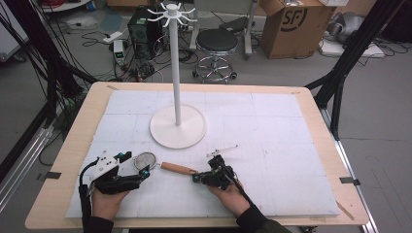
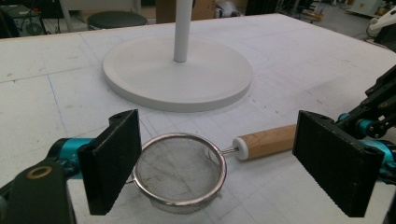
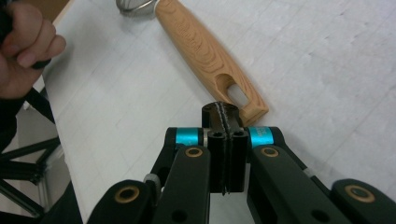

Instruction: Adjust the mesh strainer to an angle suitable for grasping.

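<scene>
- Strainer lies on the white mat, low in the high view; its mesh bowl sits between the left gripper's wide-apart pads, none pressing it.
- Its wooden handle ends just beyond the right gripper's tips, jaws together, empty.
- Both hands rest low on the mat.

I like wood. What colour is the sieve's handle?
Light tan wood with darker grain: the sieve handle shows best in the right gripper view.
</scene>
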The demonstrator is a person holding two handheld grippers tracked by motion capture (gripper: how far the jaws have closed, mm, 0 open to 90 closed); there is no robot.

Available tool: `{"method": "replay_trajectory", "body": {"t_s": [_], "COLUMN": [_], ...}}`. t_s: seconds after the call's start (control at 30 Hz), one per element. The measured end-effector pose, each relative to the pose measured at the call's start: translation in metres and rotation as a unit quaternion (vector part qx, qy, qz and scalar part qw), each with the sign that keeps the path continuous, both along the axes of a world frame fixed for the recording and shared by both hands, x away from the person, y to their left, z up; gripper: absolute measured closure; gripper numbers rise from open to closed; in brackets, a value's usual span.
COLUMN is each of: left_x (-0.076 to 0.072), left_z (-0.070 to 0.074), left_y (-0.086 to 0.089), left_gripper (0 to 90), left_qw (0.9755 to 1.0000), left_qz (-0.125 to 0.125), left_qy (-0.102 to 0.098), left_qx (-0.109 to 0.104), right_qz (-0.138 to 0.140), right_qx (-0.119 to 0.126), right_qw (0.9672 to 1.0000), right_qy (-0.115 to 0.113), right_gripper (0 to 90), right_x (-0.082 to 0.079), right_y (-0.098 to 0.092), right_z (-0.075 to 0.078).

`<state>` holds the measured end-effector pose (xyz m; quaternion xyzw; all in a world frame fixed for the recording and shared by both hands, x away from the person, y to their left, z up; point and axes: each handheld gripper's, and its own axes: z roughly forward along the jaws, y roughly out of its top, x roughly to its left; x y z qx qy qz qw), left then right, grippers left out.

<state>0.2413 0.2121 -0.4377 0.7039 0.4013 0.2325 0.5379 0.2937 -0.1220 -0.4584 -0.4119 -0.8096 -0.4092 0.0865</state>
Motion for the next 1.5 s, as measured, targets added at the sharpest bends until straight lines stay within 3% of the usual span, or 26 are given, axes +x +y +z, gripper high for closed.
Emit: {"method": "replay_trajectory", "body": {"t_s": [0.27,0.33,0.43,0.77,1.37,1.5], "left_x": [0.0,0.0,0.0,-0.001,0.0,-0.001], "left_z": [0.0,0.0,0.0,0.001,0.0,0.0], "left_y": [0.001,0.001,0.001,0.0,0.001,0.001], "left_gripper": [16.1,16.1,16.1,16.1,16.1,16.1], "left_qw": [1.0,1.0,1.0,1.0,1.0,1.0], "left_qz": [0.001,0.001,0.001,0.0,-0.001,0.001], "left_qy": [0.0,-0.001,-0.001,-0.001,-0.002,-0.002], "left_qx": [-0.001,-0.002,-0.002,-0.002,-0.002,-0.005], "right_qz": [-0.027,-0.037,-0.05,-0.067,-0.081,-0.106], "right_qx": [0.003,-0.005,0.016,0.014,0.017,0.029], "right_qw": [0.9996,0.9993,0.9986,0.9975,0.9965,0.9938], "right_qy": [-0.001,-0.011,0.008,0.015,0.014,0.021], "right_gripper": [90.0,90.0,90.0,90.0,90.0,90.0], "right_x": [0.015,0.02,0.027,0.043,0.055,0.061], "right_y": [-0.006,-0.006,-0.01,-0.008,0.0,-0.007], "right_z": [-0.001,0.0,-0.003,-0.003,-0.003,-0.005]}}
